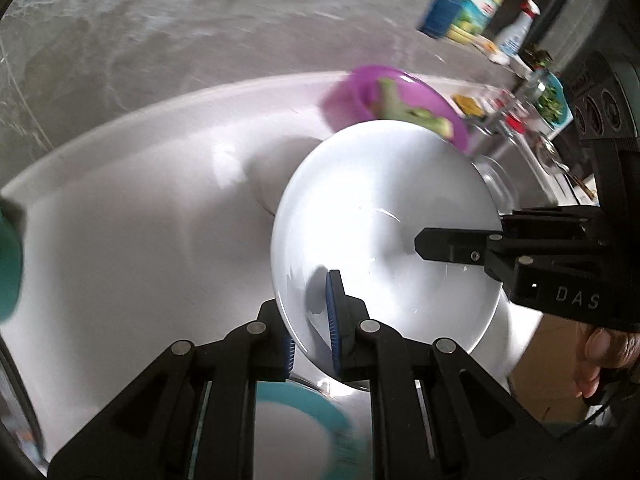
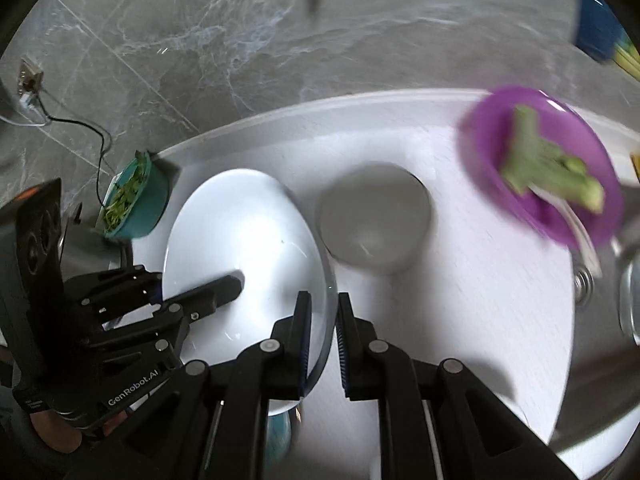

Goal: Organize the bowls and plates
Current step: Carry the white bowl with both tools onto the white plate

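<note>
A white plate (image 1: 384,208) is held tilted above the white round table (image 1: 132,220). My left gripper (image 1: 312,320) is shut on its near rim. My right gripper (image 2: 323,340) grips the opposite rim of the same plate (image 2: 240,232); in the left wrist view one of its fingers (image 1: 448,246) lies over the plate. A clear glass dish edge (image 2: 330,292) shows under the plate rim. A grey bowl (image 2: 374,216) sits on the table behind the plate. A purple bowl (image 2: 544,168) holds green vegetable pieces.
A teal bowl of greens (image 2: 134,200) sits at the table's left edge. A teal-rimmed plate (image 1: 304,420) lies below the left gripper. Bottles and containers (image 1: 464,8) stand on the grey marble floor beyond the table. A cable (image 2: 80,128) runs across the floor.
</note>
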Tool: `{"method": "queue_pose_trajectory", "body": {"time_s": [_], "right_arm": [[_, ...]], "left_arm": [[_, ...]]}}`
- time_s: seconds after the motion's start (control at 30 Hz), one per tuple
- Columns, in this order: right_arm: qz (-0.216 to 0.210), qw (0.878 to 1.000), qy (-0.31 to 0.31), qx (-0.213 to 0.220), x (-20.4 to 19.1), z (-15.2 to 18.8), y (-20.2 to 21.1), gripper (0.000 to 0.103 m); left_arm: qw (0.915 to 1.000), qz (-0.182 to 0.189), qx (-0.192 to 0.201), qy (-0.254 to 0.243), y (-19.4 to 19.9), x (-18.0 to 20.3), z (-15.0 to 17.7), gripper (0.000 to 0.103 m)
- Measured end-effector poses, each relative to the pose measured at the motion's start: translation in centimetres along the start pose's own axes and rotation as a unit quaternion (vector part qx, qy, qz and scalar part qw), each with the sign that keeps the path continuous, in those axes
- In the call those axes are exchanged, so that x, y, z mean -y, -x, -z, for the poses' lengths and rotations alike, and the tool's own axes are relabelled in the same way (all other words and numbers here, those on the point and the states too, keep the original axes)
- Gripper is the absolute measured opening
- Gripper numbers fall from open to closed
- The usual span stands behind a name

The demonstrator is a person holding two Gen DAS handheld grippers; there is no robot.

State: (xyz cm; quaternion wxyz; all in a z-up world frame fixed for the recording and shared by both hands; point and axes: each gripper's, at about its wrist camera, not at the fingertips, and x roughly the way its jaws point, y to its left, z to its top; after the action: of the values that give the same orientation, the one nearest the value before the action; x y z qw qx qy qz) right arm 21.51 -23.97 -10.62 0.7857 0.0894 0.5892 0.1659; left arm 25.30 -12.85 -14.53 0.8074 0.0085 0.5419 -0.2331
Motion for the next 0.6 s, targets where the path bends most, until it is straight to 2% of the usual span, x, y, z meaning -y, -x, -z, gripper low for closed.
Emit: {"method": "queue_pose_trajectory", "body": {"time_s": [0.27, 0.37, 0.47, 0.6], "right_arm": [[-0.003, 1.000, -0.011, -0.014, 6.9, 8.0, 5.1, 0.014], [-0.001, 0.999, -0.019, -0.025, 9.3, 10.5, 5.6, 0.014], [-0.004, 0.999, -0.032, -0.043, 11.7, 12.4, 4.8, 0.014], [-0.007, 0.998, -0.029, -0.057, 13.8, 13.5, 3.4, 0.014]], "left_arm": [[0.9995, 0.021, -0.025, 0.006, -1.6, 11.7, 5.4, 0.013], [0.9988, 0.029, -0.039, 0.008, -3.1, 15.3, 7.5, 0.013], [0.9980, 0.024, -0.057, 0.010, -5.3, 18.0, 9.0, 0.013], [0.9971, 0.018, -0.071, 0.022, -7.5, 19.3, 10.7, 0.013]]}}
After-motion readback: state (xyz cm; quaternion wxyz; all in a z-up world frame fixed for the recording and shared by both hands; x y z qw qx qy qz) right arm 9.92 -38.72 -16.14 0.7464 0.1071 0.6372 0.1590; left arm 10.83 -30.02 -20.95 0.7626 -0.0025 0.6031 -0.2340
